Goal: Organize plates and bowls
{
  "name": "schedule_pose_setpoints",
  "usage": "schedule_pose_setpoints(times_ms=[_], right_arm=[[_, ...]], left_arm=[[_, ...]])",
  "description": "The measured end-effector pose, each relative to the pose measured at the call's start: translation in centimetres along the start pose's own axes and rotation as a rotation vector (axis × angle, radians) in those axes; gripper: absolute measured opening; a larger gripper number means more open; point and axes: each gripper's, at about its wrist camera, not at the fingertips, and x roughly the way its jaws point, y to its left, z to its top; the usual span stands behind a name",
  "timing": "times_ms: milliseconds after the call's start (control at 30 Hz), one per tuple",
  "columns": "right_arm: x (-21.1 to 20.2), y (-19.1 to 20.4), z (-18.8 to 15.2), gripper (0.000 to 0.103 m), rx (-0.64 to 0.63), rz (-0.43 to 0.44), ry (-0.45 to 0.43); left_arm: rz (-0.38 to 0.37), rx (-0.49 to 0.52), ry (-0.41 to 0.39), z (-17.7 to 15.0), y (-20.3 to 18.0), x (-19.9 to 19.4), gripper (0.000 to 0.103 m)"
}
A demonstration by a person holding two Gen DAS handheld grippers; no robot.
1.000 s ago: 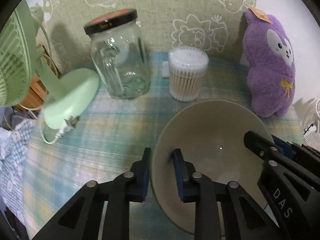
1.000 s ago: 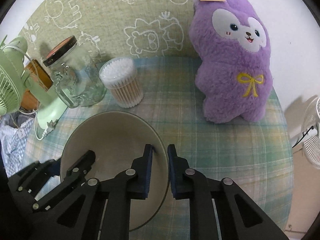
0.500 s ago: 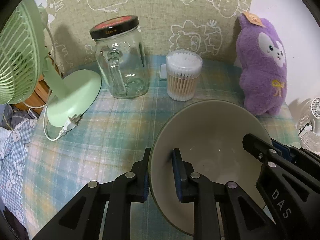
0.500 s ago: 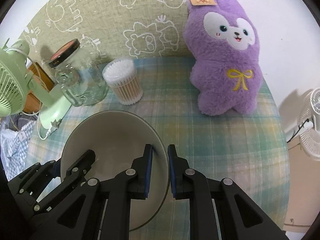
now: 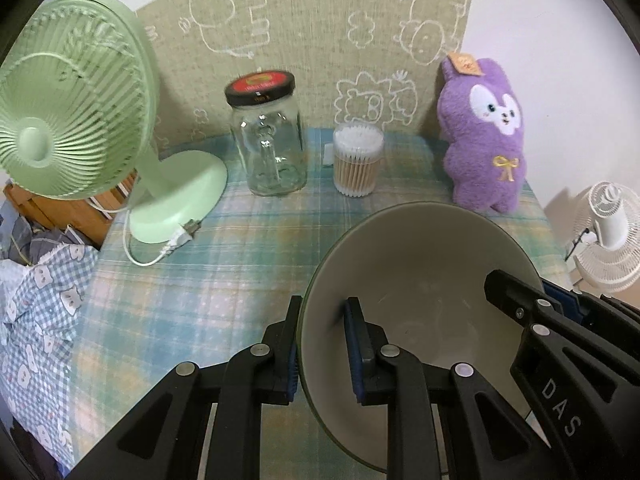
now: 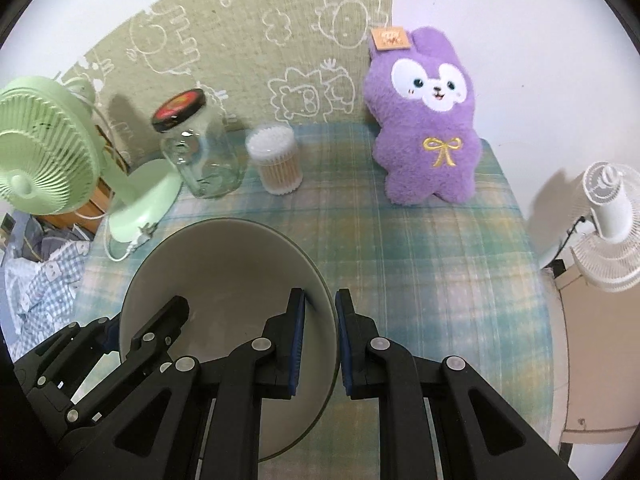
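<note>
Jaws of both grippers, left gripper (image 5: 322, 344) and right gripper (image 6: 320, 340), pinch opposite rims of the grey bowl (image 5: 420, 280), low centre of frame above the plaid tablecloth (image 5: 240, 248); carry step, judged; next needs level, matched travel to a stacking spot.

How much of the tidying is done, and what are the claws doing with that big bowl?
Nothing looks put away yet. In hand: the left claw and the right claw each pinch the rim of the beige bowl, one on each side, holding it over the checked tablecloth. Left: setting the bowl down somewhere. No plates or other bowls show here, only the glass jar, cotton swabs and purple plush.
</note>
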Motion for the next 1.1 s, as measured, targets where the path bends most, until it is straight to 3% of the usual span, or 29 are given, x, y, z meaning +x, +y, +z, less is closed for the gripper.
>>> schedule_pose_setpoints(times_ms=[567, 1100], right_arm=[[-9.2, 5.1, -6.4, 0.019, 0.032, -0.027, -0.050], [-13.6, 8.0, -14.7, 0.019, 0.063, -0.062, -0.042]], left_arm=[[-0.026, 0.047, -0.054, -5.2, 4.1, -9.4, 0.017], [-0.071, 0.073, -0.040, -12.2, 6.9, -13.4, 0.018]])
